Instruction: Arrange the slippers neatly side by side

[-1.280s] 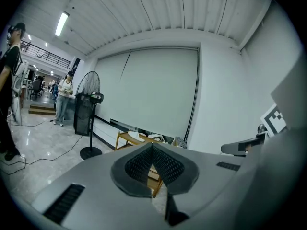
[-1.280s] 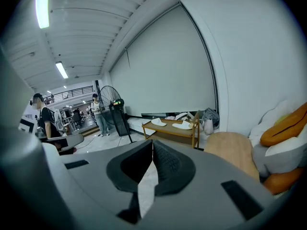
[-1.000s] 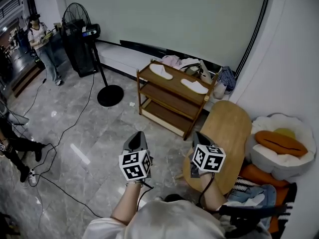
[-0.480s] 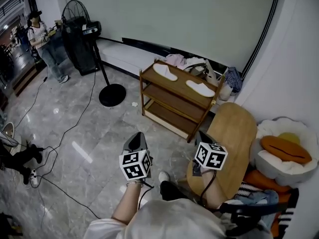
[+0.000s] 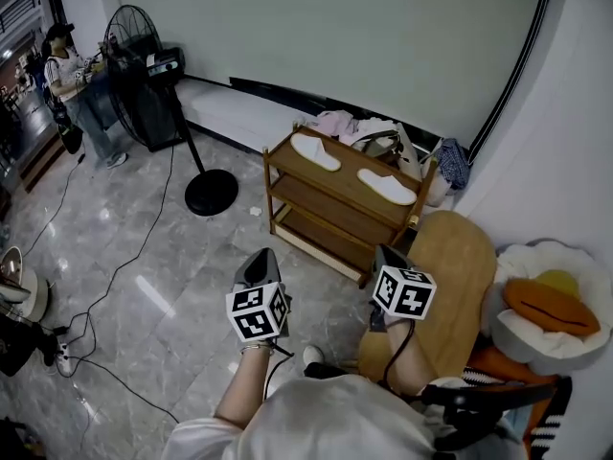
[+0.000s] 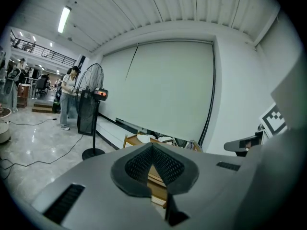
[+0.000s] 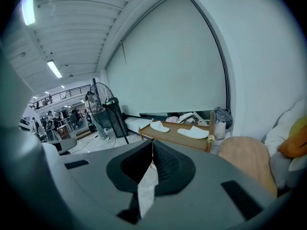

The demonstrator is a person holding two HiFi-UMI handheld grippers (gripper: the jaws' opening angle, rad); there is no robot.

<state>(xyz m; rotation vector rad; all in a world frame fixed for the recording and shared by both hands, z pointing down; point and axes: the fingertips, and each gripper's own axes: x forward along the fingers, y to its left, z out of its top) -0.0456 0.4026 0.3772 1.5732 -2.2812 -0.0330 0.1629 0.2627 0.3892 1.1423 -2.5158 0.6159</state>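
Note:
Two white slippers lie apart on the top shelf of a wooden rack (image 5: 287,166): the left slipper (image 5: 314,150) and the right slipper (image 5: 386,186), angled differently. My left gripper (image 5: 261,260) is held over the marble floor, short of the rack, shut and empty. My right gripper (image 5: 387,255) hovers beside the rack's near right corner, also shut with nothing in it. The right gripper view shows both slippers (image 7: 159,126) (image 7: 193,132) beyond the closed right gripper (image 7: 152,143). In the left gripper view the rack (image 6: 132,140) peeks above the closed left gripper (image 6: 152,145).
A standing fan (image 5: 144,60) with a round base (image 5: 211,192) stands left of the rack. An oval wooden table (image 5: 450,266) and an egg-shaped cushion (image 5: 546,300) are at the right. Clothes (image 5: 350,127) are piled behind the rack. Cables (image 5: 115,276) cross the floor. A person (image 5: 72,84) stands far left.
The view has advanced with both grippers toward the rack, and the fan and rack look a little nearer. Both grippers stay shut and keep their spacing.

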